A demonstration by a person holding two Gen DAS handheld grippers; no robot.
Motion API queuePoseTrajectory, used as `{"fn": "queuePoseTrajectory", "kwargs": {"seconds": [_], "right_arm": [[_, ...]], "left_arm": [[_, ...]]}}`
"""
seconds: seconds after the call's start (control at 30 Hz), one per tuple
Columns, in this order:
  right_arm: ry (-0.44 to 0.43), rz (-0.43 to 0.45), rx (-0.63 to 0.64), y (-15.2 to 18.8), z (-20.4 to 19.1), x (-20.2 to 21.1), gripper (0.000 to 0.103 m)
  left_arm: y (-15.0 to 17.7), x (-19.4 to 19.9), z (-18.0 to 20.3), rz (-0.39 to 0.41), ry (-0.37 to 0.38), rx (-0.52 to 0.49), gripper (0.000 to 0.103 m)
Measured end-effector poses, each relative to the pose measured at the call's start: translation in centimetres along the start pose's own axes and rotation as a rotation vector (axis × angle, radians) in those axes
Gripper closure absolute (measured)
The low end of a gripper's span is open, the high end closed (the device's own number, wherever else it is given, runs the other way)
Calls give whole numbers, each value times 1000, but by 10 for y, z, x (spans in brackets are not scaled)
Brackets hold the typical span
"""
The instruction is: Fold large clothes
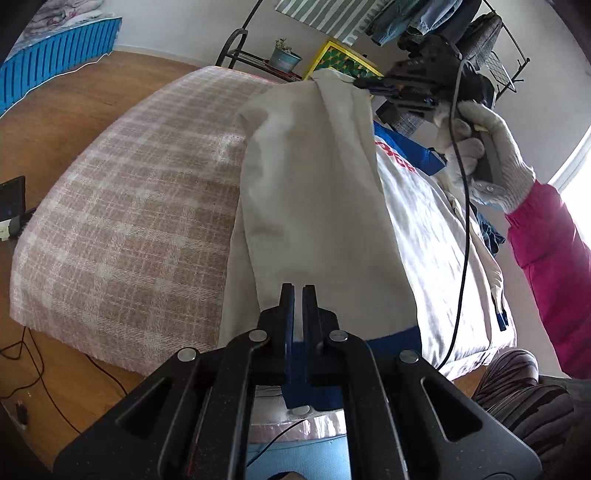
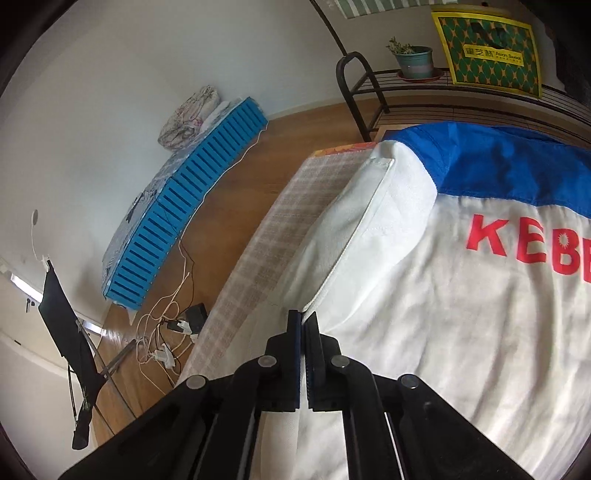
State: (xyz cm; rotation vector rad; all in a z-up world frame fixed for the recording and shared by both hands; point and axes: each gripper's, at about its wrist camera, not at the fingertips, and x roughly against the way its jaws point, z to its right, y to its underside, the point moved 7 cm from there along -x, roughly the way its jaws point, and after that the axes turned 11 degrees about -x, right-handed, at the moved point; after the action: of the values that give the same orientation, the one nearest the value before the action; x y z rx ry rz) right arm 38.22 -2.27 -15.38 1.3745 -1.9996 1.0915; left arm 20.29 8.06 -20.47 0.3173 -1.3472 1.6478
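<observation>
A white jacket point(image 1: 424, 206) with a blue yoke point(image 2: 498, 173) and red letters lies on the plaid-covered bed point(image 1: 129, 184). One white sleeve point(image 1: 314, 177) is lifted off it and stretched between the two grippers. My left gripper point(image 1: 298, 290) is at the sleeve's near end, shut on its blue band point(image 1: 391, 338). My right gripper point(image 1: 364, 84), held by a gloved hand point(image 1: 491, 155) in a pink sleeve, pinches the sleeve's far end up high. In the right wrist view the right gripper point(image 2: 303, 317) is shut on a white seam edge of the jacket point(image 2: 424, 295).
A black metal rack point(image 2: 369, 96) with a potted plant point(image 2: 415, 61) and a yellow-green box point(image 2: 487, 55) stands beyond the bed. A blue slatted platform point(image 2: 192, 206) and tangled cables point(image 2: 166, 332) lie on the wood floor. Hanging clothes point(image 1: 413, 18) are at the far right.
</observation>
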Motion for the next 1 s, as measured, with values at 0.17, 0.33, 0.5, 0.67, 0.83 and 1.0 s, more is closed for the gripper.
{"fn": "queuePoseTrajectory", "kwargs": {"seconds": [0.17,0.33,0.5,0.67,0.83,1.0], "right_arm": [[171,-124,26,53,63,-1,100],[255,-189,41,66,93,-5,69],[269,-56,129,39,68,28,65],[233,-11,228,9,21,28,54],[208,10,230,-16,-12,-9,39],[242,-6,194,-40,-17,-54,38]], "left_arm": [[1,2,2,2,3,24,49],[12,-8,5,-56,21,40,49],[32,-6,-1,-90,28,93,49],[58,3,0,-112,51,125,49],[75,-2,2,-142,69,142,49],[79,-5,5,-151,100,153,57]]}}
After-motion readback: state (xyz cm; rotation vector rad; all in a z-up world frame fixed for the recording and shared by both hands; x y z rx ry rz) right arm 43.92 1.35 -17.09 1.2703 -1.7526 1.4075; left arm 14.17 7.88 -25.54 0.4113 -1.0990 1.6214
